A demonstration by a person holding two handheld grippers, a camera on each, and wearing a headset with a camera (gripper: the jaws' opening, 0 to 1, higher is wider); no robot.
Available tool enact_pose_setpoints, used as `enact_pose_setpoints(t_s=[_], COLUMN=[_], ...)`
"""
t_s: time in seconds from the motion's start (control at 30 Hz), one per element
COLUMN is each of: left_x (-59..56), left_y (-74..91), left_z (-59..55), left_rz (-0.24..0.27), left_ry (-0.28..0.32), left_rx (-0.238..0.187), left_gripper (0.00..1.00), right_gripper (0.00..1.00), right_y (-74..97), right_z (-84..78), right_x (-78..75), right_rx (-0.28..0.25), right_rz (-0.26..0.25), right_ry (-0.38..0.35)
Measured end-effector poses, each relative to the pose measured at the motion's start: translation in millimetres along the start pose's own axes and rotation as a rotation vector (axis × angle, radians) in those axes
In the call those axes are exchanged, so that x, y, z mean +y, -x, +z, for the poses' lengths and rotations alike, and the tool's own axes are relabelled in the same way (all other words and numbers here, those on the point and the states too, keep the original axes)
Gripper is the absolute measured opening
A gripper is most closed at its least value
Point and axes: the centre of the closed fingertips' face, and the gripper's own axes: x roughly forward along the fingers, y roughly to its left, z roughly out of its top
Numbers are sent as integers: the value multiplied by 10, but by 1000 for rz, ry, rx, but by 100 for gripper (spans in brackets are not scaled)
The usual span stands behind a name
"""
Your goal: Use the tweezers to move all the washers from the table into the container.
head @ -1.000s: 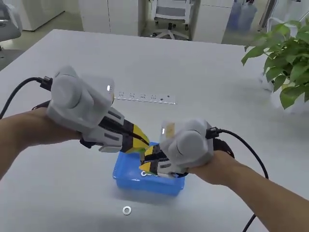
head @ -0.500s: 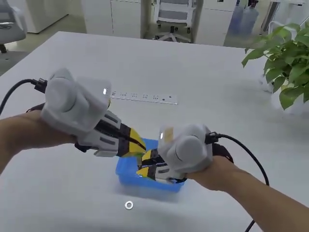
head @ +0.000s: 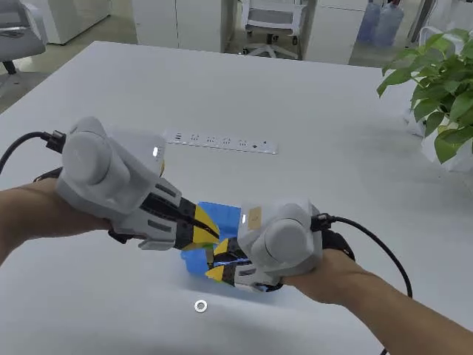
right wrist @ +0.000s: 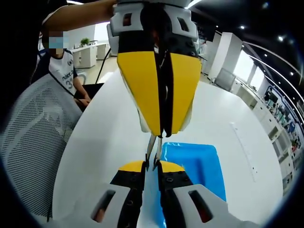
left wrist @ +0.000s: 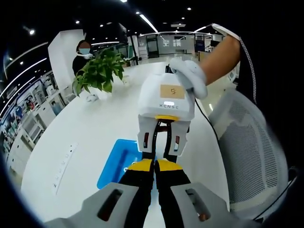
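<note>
Tweezers [right wrist: 153, 151] poke out from between the yellow jaws of the left tool [head: 208, 228], which are pressed together on them. The right gripper view shows this head-on, with the thin metal tips reaching down into the narrow gap of the right tool [head: 216, 271]. Those jaws stand close, almost touching; we cannot tell whether they pinch the tips or merely flank them.

Over the last second both tools have slid, still nose to nose, from above the middle of the container [head: 224, 213] toward its near edge. The right tool is now the lower of the two and closer to the washer [head: 200, 305]. The washer itself has not budged: it lies flat on the desk [head: 332, 133] just in front of the container, apart from both tools.

We read this as a handover or a re-grip of the tweezers rather than a pick — no washer is being carried that we can see, though the tips are too small in the head view to be sure. The drift toward the near edge suggests the next reach is for that washer, so the task has at least this one left to lift. What already lies in the container is hidden by the tools.
</note>
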Motion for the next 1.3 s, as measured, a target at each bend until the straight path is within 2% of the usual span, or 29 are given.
enact_pose_setpoints(t_s=[0.4,1.3], left_x=[-128,-280], left_y=[-51,-121], left_z=[-162,-418], left_rz=[-21,-59], left_ry=[33,86], left_rx=[7,11], left_gripper=[5,5], right_gripper=[13,13], right_y=[-127,-352], right_z=[-91,-202], right_x=[144,359], right_rx=[6,2], right_rz=[38,88], right_ry=[-18,-69])
